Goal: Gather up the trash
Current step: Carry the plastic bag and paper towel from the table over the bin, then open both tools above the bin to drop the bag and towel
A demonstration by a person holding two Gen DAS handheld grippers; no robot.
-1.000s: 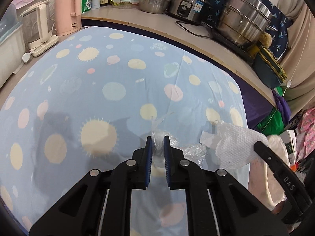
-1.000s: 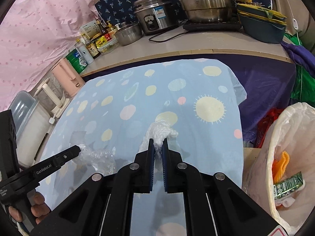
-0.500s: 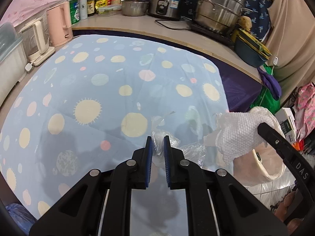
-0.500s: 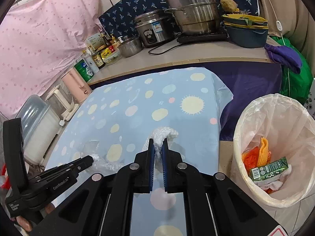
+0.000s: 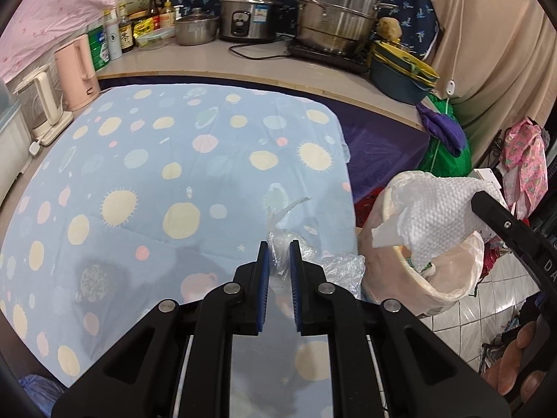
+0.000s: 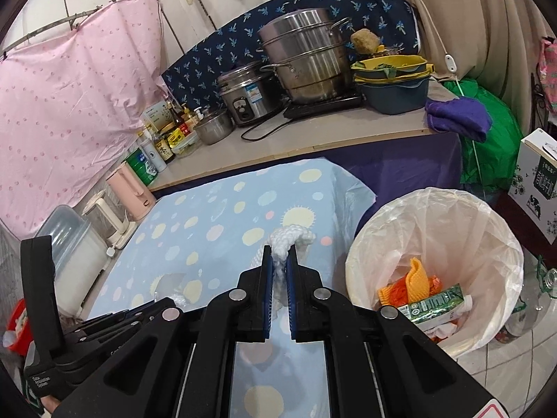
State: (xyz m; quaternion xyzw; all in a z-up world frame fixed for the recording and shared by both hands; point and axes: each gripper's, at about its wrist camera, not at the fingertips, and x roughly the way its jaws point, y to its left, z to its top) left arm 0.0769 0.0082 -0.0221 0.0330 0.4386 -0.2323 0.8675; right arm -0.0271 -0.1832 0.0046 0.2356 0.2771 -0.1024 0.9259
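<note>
My left gripper is shut on a crumpled clear plastic wrapper, held above the right edge of the blue dotted tablecloth. My right gripper is shut on a white paper towel. In the left wrist view that paper towel hangs over the mouth of the trash bin, gripped by the right gripper's black finger. The bin, lined with a pale plastic bag, stands on the floor right of the table. It holds orange scraps and a green carton.
A counter behind the table carries a steel steamer pot, a rice cooker, bottles, a pink kettle and a blue basin. A white box and a green bag stand beyond the bin. Tiled floor lies around the bin.
Both grippers have lifted and swung rightward off the table with their trash. The bin has come fully into view, and the paper towel now hangs over its opening.
</note>
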